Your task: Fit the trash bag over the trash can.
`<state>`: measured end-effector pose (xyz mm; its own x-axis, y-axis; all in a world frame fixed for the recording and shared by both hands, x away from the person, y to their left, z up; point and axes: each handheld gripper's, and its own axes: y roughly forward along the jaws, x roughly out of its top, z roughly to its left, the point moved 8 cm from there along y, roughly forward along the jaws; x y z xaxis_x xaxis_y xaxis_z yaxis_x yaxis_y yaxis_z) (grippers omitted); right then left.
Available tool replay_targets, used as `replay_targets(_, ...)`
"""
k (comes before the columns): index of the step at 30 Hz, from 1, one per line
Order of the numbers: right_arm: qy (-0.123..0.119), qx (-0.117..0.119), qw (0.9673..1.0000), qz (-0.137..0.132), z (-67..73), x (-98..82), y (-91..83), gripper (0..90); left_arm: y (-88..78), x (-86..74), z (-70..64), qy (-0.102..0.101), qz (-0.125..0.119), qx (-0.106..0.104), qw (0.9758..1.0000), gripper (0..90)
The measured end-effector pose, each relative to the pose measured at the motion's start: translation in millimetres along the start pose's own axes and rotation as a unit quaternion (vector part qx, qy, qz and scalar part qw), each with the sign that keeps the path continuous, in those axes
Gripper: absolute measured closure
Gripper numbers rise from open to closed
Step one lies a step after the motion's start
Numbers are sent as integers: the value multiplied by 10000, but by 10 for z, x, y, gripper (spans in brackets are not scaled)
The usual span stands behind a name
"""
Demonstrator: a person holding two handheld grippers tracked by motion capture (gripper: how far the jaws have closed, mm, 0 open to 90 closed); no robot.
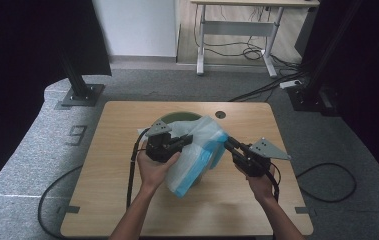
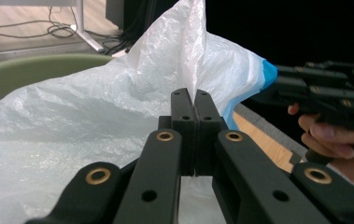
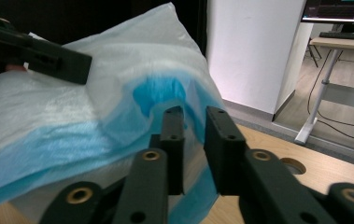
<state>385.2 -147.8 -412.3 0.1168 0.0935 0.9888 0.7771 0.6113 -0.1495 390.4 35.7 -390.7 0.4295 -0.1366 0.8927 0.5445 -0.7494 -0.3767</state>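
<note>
Your left tongs (image 2: pixel 194 100) are clenched tight on a fold of the white plastic bag (image 1: pixel 197 150), their jaws meeting with the thin film pinched between them. Your right tongs (image 3: pixel 194 119) stand a little apart at the bag's blue edge (image 3: pixel 158 93), released, with nothing pressed between the jaws. The bag sits over the green bin (image 1: pixel 177 117) at the middle of the table (image 1: pixel 117 200).

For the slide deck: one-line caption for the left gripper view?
Left gripper fingers shut on a fold of the white plastic bag with blue rim, green bin behind, right gripper alongside.
</note>
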Motion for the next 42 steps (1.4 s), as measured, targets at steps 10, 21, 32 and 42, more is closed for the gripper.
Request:
replay_targets(10,-83,68,9999,-29,24,-33,-68,687,-89,10,37,-148,-1,-212,9997,896)
replay_targets(21,-83,192,9997,-123,91,76,42,625,-140,21,28,-169,83,-332,9993,896)
replay_targets(32,67,53,9999,-68,13,79,87,679,-142,15,18,-177,124,-390,9990,896)
replay_targets(42,292,209,9993,-118,140,91,246,708,-136,29,17,-217,144,-430,9987,896)
